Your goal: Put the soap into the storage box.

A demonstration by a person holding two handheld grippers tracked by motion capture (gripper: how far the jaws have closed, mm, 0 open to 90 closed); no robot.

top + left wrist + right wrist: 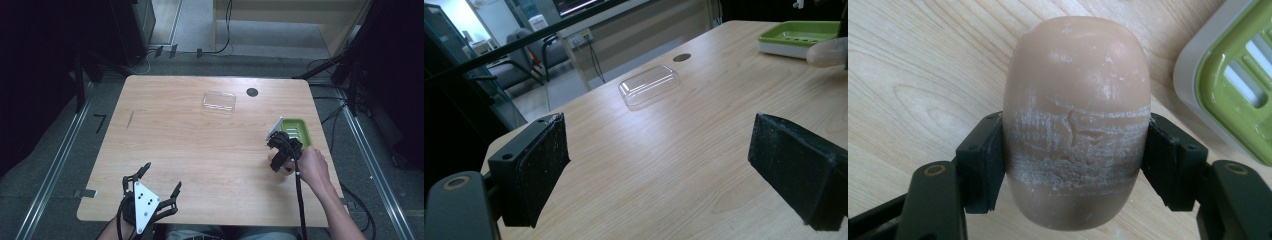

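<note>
Altogether one soap bar (1076,125) clamped in right tool (1075,155), left tool (684,170) apart, one green dish (295,131), one clear lid (219,101)

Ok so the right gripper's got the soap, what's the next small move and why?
Probably carry the soap bar sideways over the green soap dish. The right gripper is shut on it, and the dish sits just beside it with its slotted tray bare.

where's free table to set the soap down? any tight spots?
Widest bare patch: mid-table, between the clear lid, the open left gripper and the right gripper. The whole left side of the table is also bare. Crowded: the right edge, where the right gripper holds the soap bar beside the green soap dish.
</note>
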